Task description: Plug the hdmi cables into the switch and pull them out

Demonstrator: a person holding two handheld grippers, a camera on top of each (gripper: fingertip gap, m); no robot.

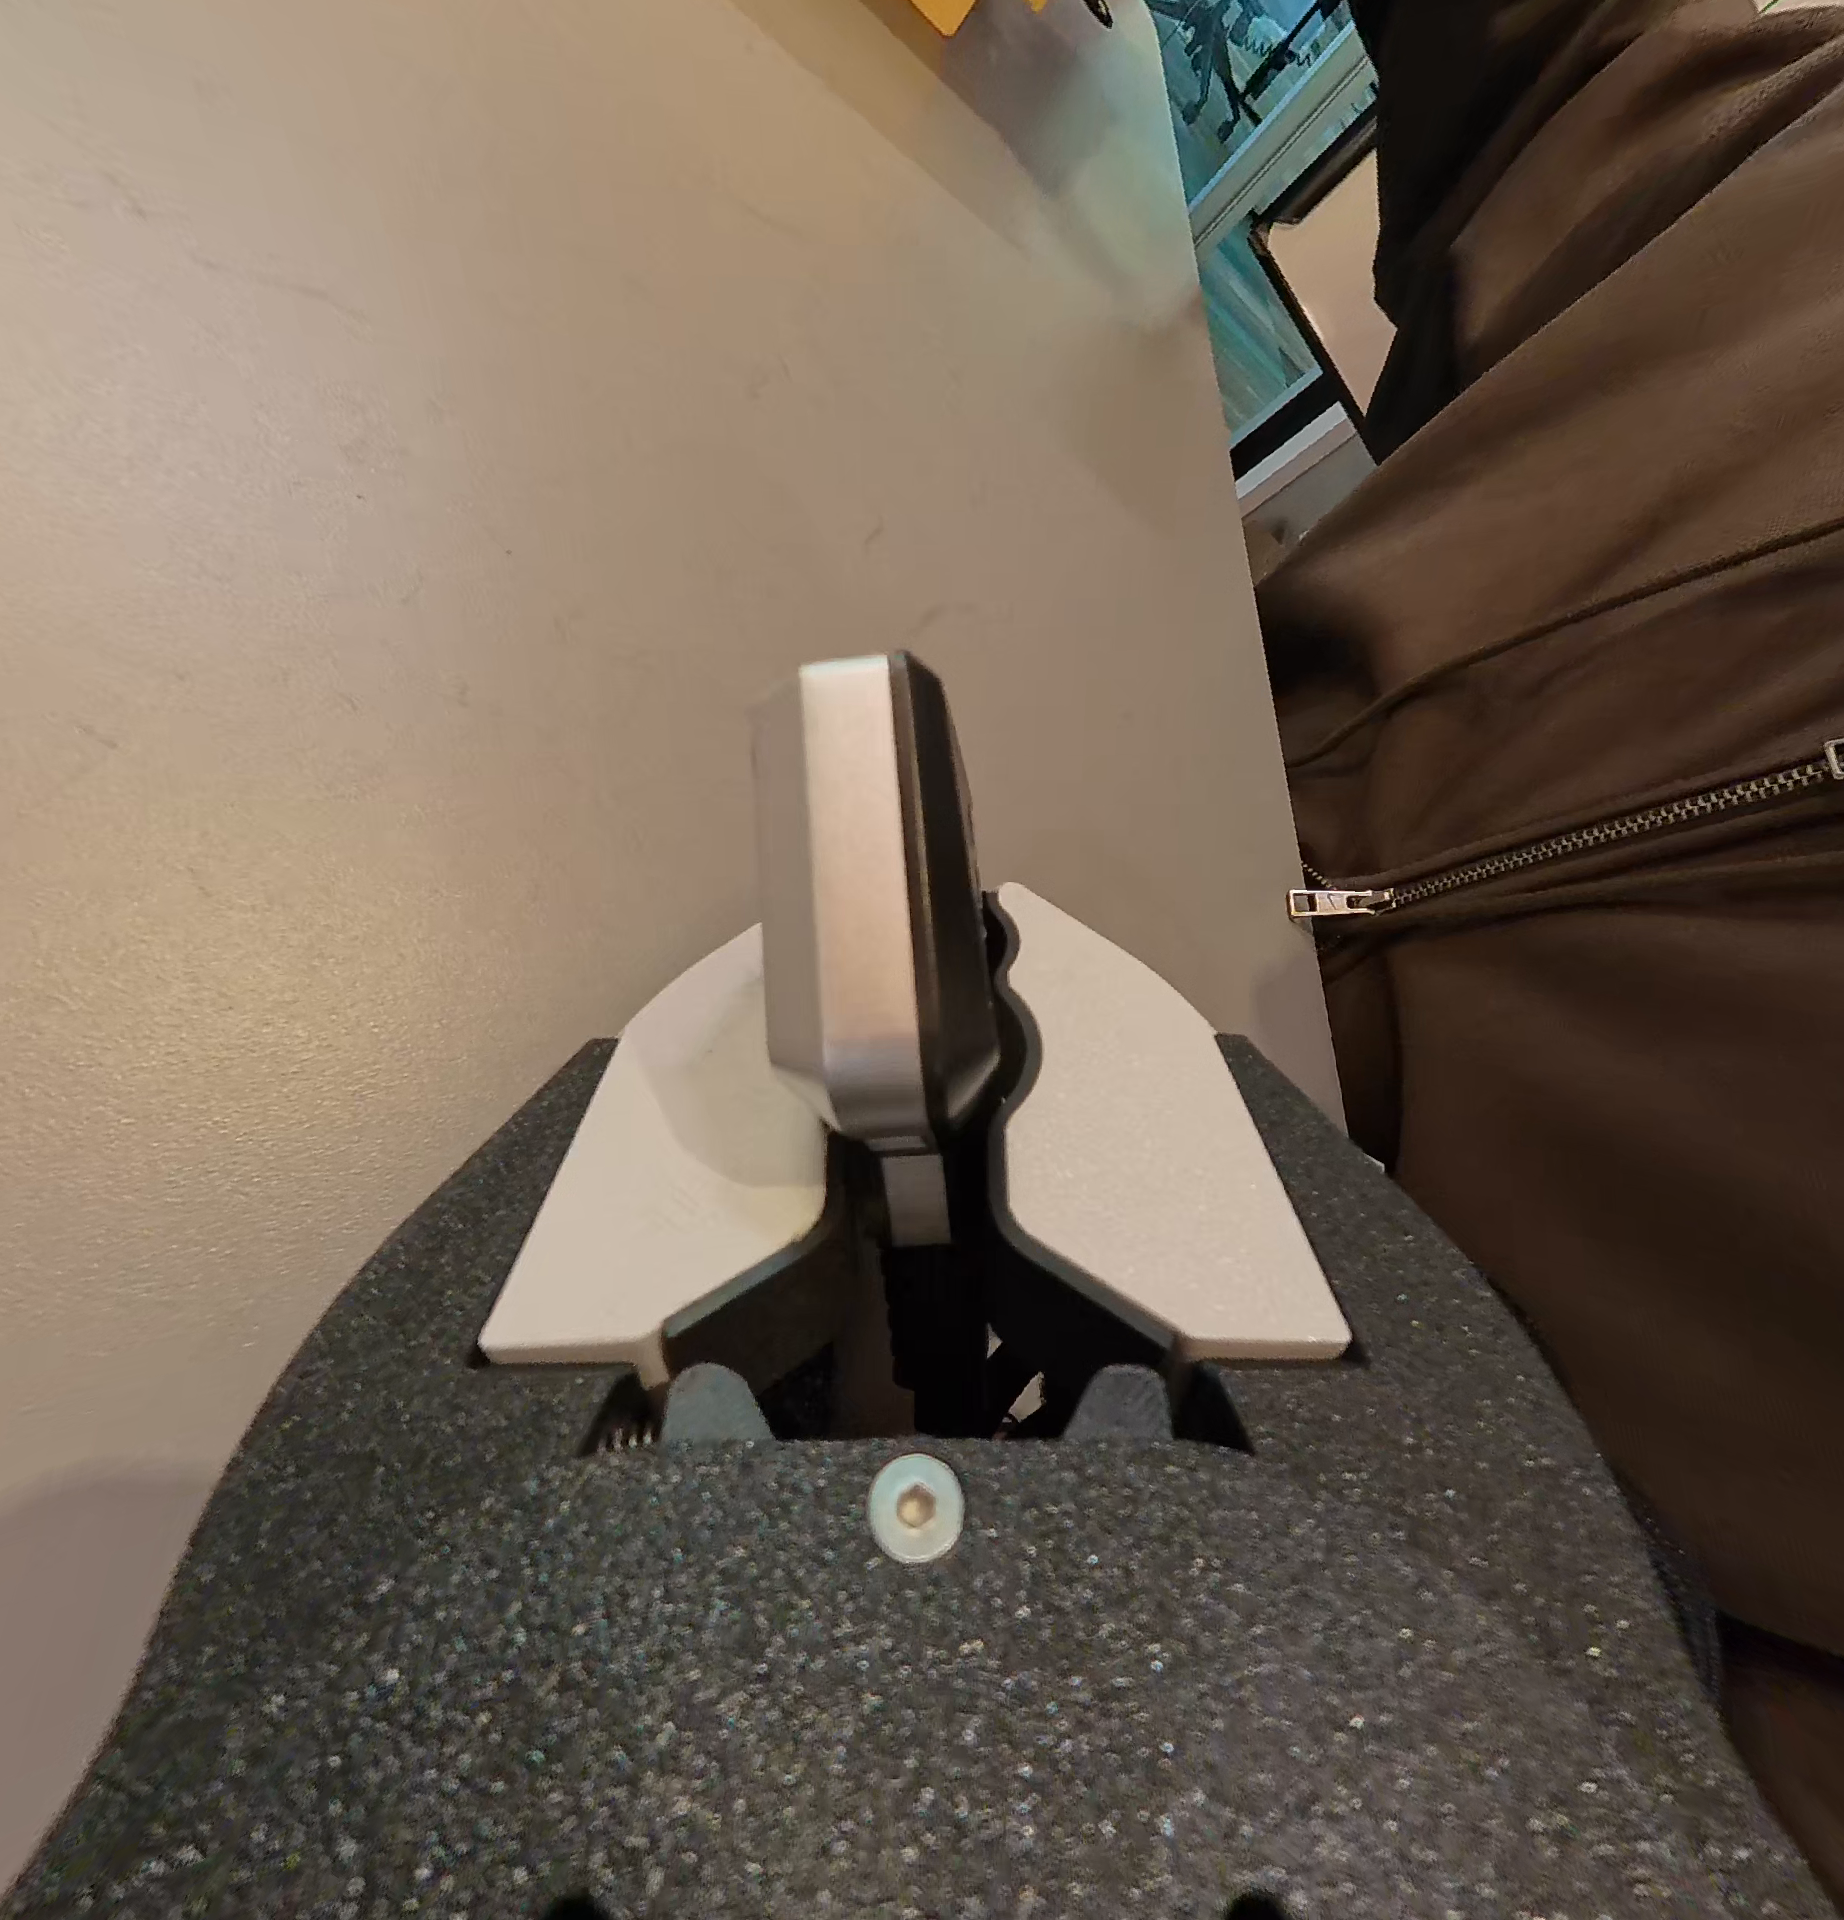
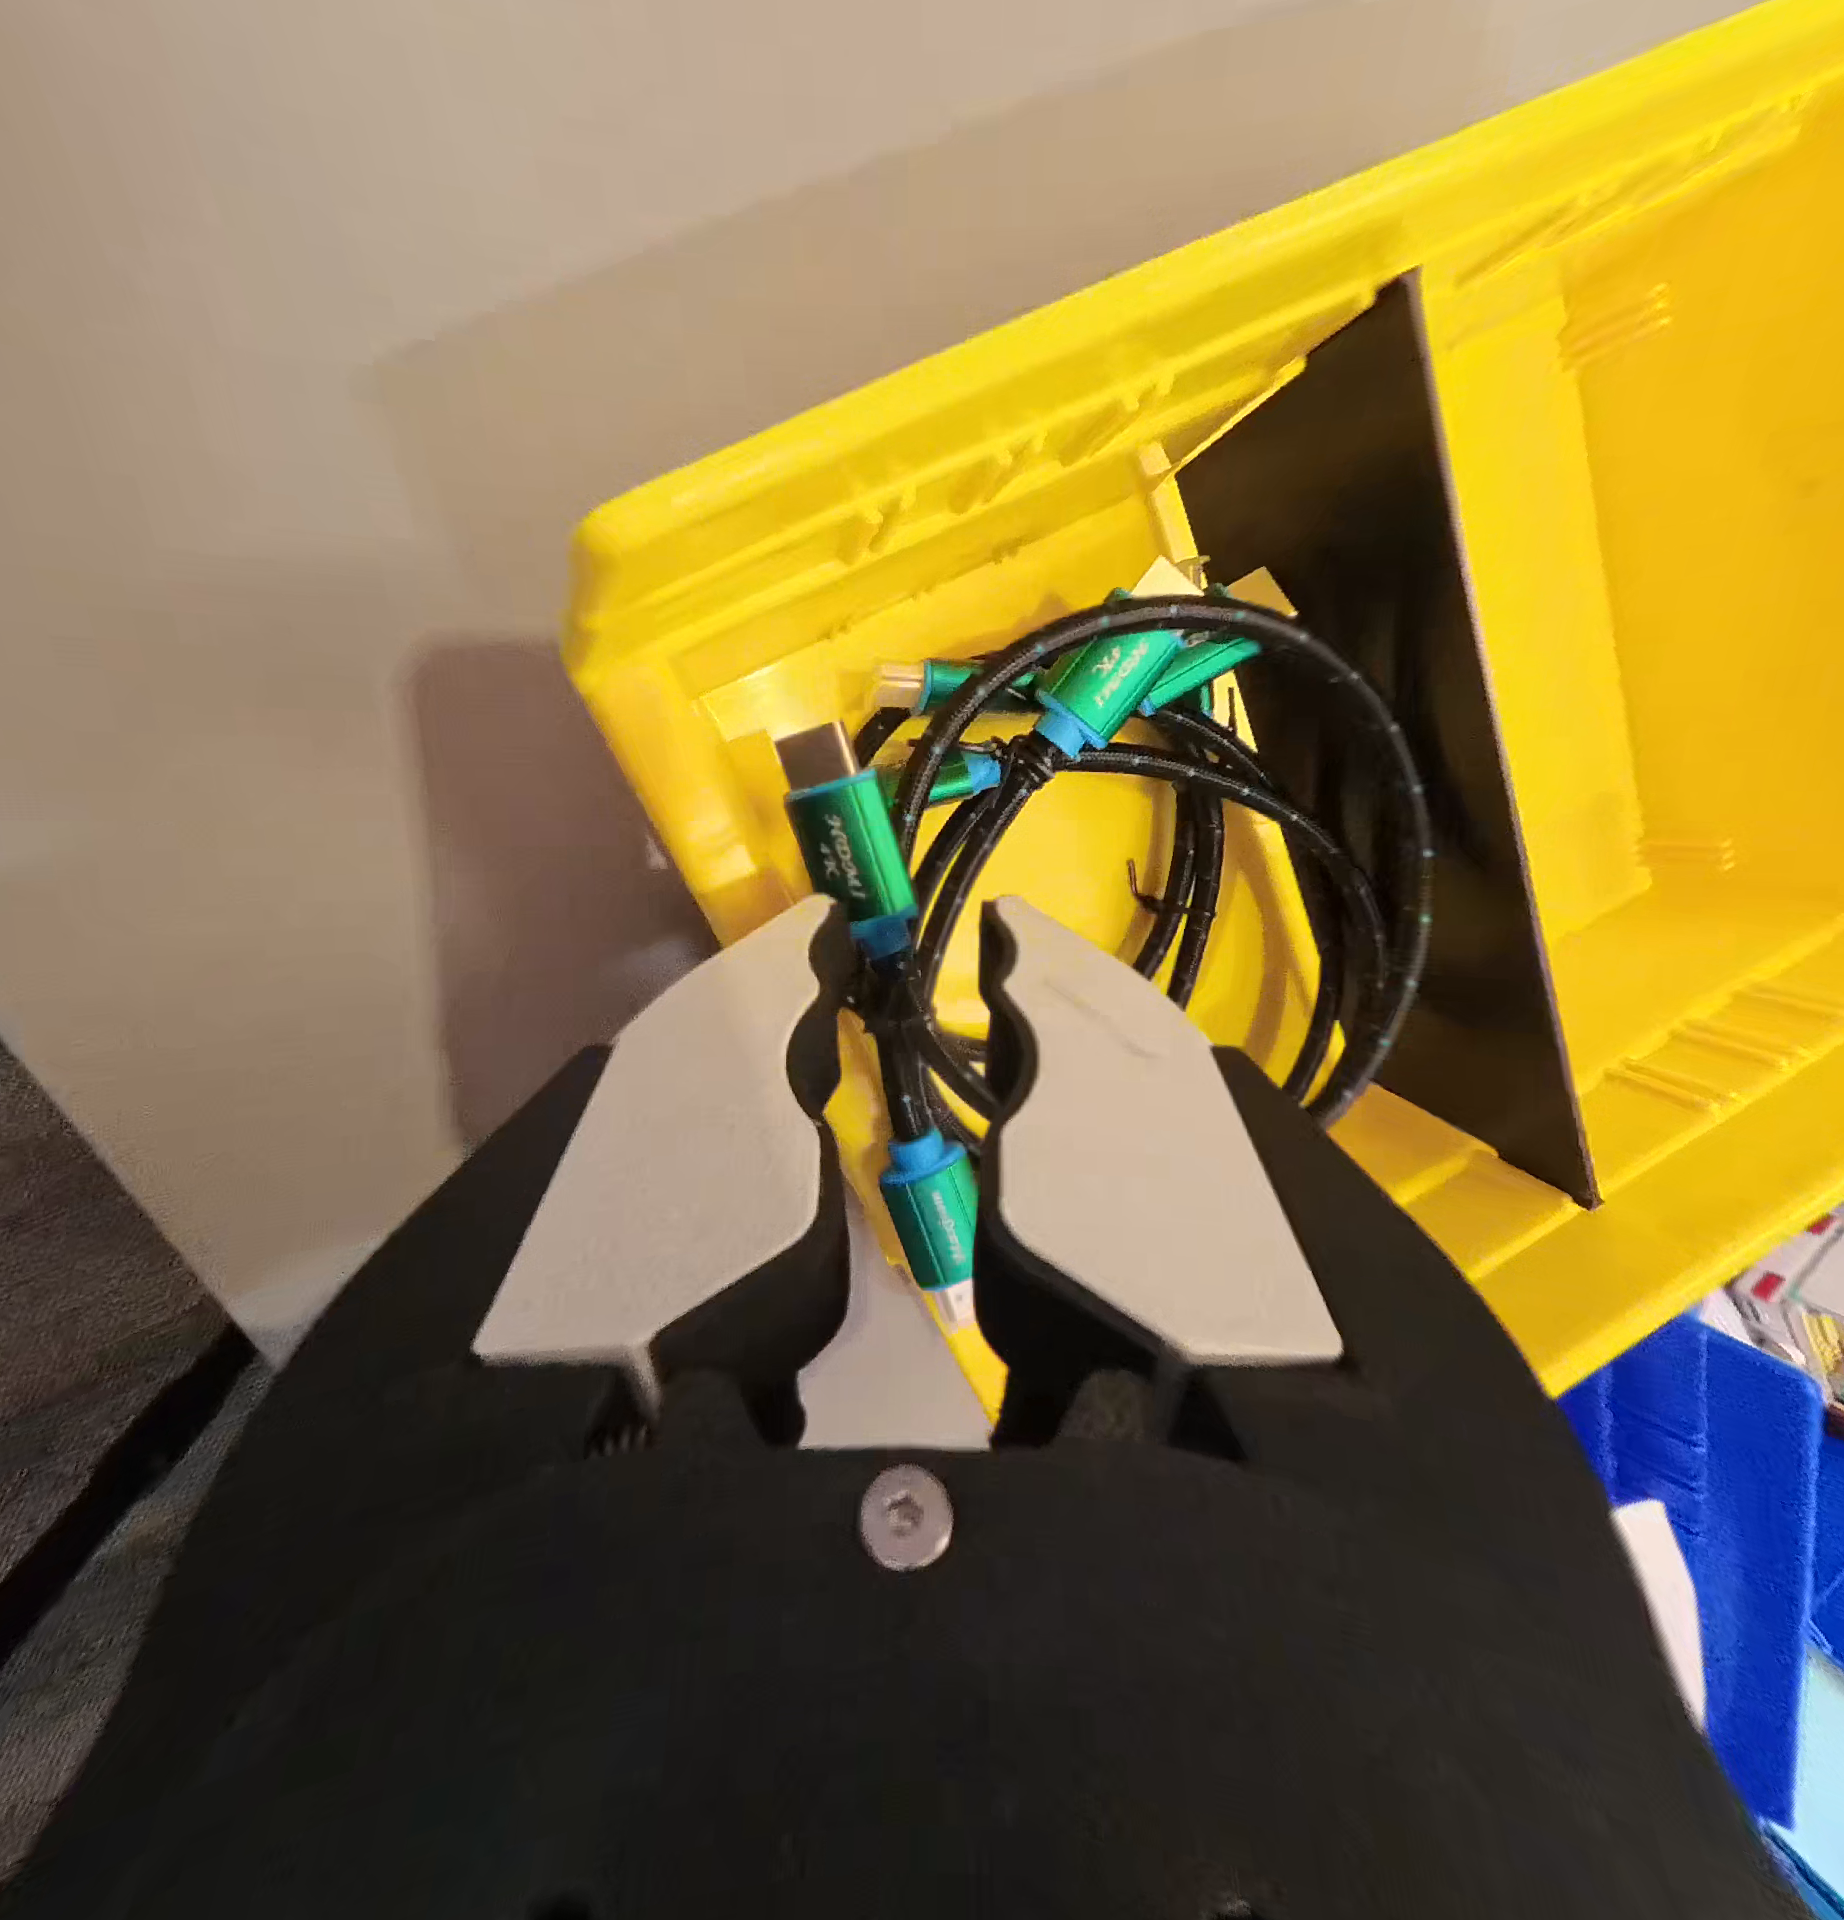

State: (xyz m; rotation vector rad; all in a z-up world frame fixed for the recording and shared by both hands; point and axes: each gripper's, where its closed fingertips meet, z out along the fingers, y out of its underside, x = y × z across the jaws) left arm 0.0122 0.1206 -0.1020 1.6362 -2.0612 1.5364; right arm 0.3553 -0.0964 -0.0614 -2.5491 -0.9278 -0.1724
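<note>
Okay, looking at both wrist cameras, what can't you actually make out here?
- Left wrist view: the silver and black device in the left claw shows only edge-on; its faces and lower end are hidden between the fingers.
- Right wrist view: whether the right claw presses the black braided cable; the far pad seems apart, partly blurred.
- Right wrist view: the yellow bin is cut off right; its black divider shadows cables behind.

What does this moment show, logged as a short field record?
left gripper: shut on a flat silver-and-black device, held edge-on above a beige table
right gripper: open, fingers astride black braided cables with green plugs
container: yellow bin, black divider
nearby: brown zipped jacket, blue bins
</note>
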